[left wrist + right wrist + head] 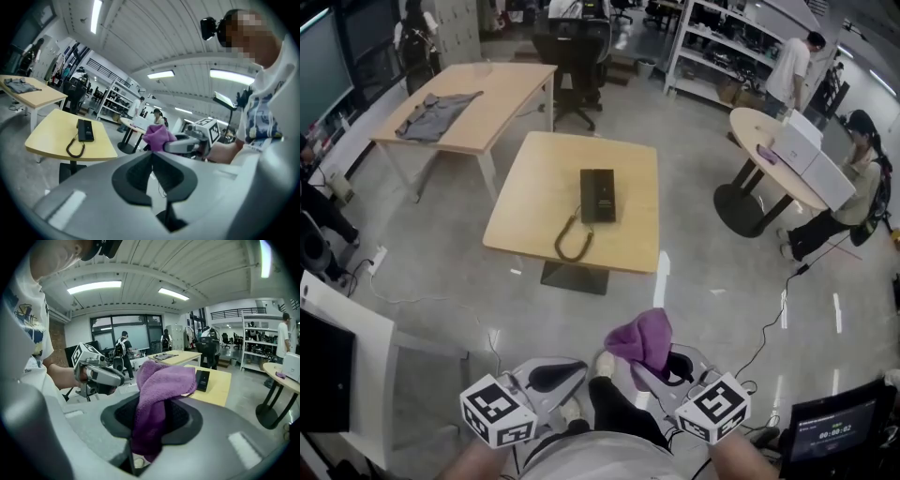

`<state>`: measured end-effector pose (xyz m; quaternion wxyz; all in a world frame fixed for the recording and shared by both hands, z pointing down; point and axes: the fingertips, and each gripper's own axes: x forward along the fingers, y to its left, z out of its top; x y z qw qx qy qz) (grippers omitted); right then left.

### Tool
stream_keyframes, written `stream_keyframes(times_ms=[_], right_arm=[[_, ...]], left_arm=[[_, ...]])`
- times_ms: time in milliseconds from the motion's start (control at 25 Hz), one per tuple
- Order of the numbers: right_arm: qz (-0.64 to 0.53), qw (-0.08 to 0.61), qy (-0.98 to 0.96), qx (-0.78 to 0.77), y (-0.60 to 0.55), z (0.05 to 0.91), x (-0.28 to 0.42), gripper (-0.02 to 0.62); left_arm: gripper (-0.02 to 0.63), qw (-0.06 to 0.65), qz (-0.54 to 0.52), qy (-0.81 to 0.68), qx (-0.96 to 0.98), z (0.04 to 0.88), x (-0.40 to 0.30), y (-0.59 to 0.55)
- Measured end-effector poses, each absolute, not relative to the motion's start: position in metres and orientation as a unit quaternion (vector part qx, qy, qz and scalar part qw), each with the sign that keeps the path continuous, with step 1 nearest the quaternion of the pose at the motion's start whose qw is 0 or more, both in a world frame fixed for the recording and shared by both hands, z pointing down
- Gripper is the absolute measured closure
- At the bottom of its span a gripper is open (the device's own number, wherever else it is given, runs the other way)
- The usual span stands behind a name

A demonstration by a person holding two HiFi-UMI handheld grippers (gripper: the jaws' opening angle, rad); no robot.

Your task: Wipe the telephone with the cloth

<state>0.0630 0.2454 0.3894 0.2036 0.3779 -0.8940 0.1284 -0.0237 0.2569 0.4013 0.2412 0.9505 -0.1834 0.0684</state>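
Right gripper [664, 364] was clamped on purple cloth [642, 339], most of it bunched loose. Left gripper [567, 372] jaws together, empty. Telephone [597, 195] sat on wooden table [525, 202], well ahead, untouched. Risk: unbraced phone could slide under wipe; loose fold could snag coiled cord [572, 242] near table edge.
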Motion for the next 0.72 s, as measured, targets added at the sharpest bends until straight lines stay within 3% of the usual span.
stream_keyframes(times_ms=[720], right_arm=[[0.118, 0.171, -0.92, 0.332, 0.054, 0.393, 0.084, 0.479]], left_arm=[[0.601, 0.24, 0.125, -0.241, 0.932, 0.406, -0.017, 0.081]])
